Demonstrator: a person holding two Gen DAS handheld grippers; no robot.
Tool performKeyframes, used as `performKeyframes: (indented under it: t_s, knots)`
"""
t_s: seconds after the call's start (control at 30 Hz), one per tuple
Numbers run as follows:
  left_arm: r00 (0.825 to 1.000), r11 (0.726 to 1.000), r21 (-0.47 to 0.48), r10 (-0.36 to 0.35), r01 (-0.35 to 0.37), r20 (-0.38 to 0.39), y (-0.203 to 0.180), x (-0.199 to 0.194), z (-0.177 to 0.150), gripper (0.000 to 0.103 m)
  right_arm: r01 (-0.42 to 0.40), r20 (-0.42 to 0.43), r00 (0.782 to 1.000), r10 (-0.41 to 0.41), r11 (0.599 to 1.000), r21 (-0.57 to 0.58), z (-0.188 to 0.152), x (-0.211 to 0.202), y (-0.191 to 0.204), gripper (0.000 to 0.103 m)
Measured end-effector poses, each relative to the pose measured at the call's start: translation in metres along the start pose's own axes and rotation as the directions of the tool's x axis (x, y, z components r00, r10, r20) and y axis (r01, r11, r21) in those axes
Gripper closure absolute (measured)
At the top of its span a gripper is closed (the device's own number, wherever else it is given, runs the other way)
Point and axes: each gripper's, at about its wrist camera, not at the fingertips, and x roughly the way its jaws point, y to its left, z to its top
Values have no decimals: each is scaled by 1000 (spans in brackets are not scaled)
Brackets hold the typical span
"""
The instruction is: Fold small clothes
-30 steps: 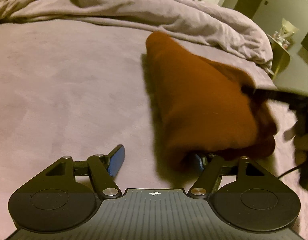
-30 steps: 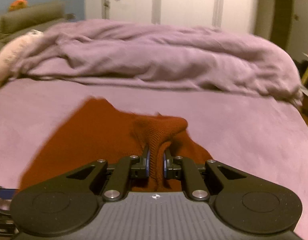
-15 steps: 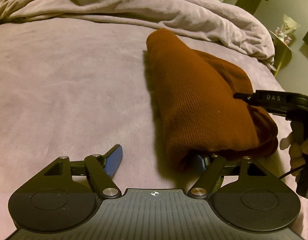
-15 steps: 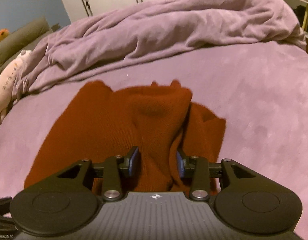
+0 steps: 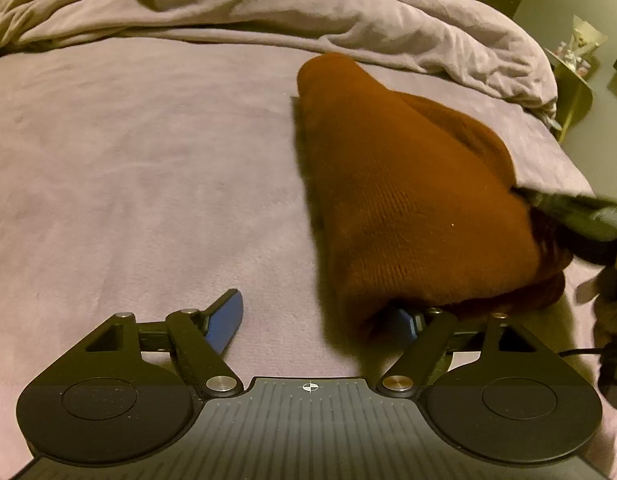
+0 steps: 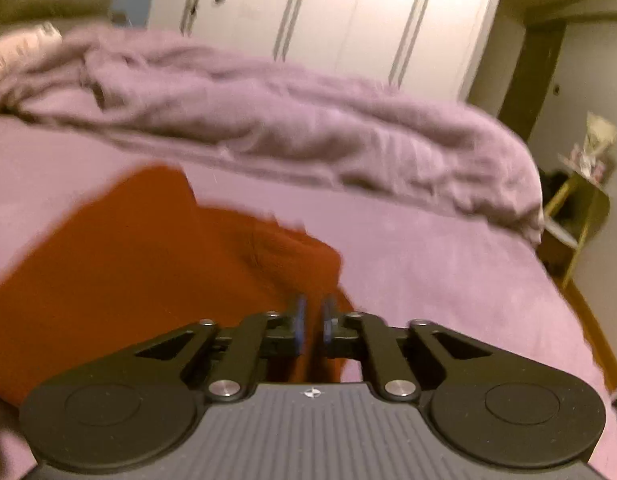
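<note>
A rust-brown knitted garment (image 5: pixel 408 200) lies folded on the purple bed sheet (image 5: pixel 148 160). My left gripper (image 5: pixel 320 318) is open at its near edge: the left blue pad (image 5: pixel 226 320) rests on the sheet, the right pad is tucked under the fabric. In the right wrist view the garment (image 6: pixel 148 264) lies left of centre, and my right gripper (image 6: pixel 311 320) is shut on a raised fold of it. The right gripper also shows in the left wrist view (image 5: pixel 568 208) at the garment's right side, blurred.
A crumpled purple duvet (image 5: pixel 308 12) lies along the far side of the bed. White wardrobe doors (image 6: pixel 328 20) stand behind it. A small gold side table (image 6: pixel 580 208) with objects stands off the bed's right edge.
My right gripper opened half a second ago and has shut again on a fold of the garment, swinging its view to the right. The left gripper has stayed open and nearly still.
</note>
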Motion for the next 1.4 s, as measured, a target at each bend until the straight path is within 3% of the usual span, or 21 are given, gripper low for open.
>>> performKeyframes:
  t_s: [0.1, 0.2, 0.33, 0.43, 0.57, 0.73, 0.9, 1.0, 1.07, 1.17, 1.3, 1.33, 1.4]
  knots:
    - [1000, 1000, 13, -10, 10, -11, 4, -5, -1, 21, -21, 12, 1000, 20, 998, 63, -5, -6, -12, 94]
    - [1000, 1000, 7, -19, 19, -9, 14, -23, -2, 22, -29, 52, 998, 23, 991, 133, -3, -23, -23, 84]
    - [996, 999, -24, -26, 29, 87, 27, -58, 10, 18, -47, 132, 991, 33, 994, 101, -2, -43, -17, 84]
    - [988, 997, -47, -47, 55, 144, 24, -59, 32, 16, -103, 166, 982, 89, 991, 82, 1, -46, -4, 84]
    - [986, 998, -15, -56, 59, 155, 7, -30, 63, 16, -143, 163, 977, 134, 989, 39, 16, -32, 22, 84]
    - [991, 1000, 11, -30, 29, 127, -7, 14, 89, 16, -158, 123, 982, 146, 983, 97, 47, 3, 22, 84]
    - [990, 998, -58, 33, -25, 138, -9, 53, 108, 14, -152, 74, 987, 144, 982, 114, 68, 42, 19, 84]
    - [989, 999, -21, 46, -43, 139, -20, 73, 111, 8, -101, 5, 995, 101, 992, 69, 64, 73, 22, 84]
    - [987, 997, 15, 72, -75, 141, -26, 86, 105, 5, -43, 15, 999, 43, 999, 27, 52, 82, 23, 83]
    - [987, 998, -3, 64, -64, 150, -20, 96, 99, 1, -55, 42, 998, 52, 995, 78, 45, 87, 12, 83]
    - [994, 998, -57, -6, 12, 105, 0, 81, 100, 1, -60, 44, 997, 57, 995, 86, 47, 78, 10, 81]
    - [995, 998, -56, -33, 38, 92, 5, 76, 99, 1, -72, 40, 997, 68, 992, 99, 47, 71, 7, 79]
    - [991, 991, -62, -112, 117, 70, 23, 62, 93, 1, -91, 45, 995, 86, 988, 127, 43, 49, -5, 65]
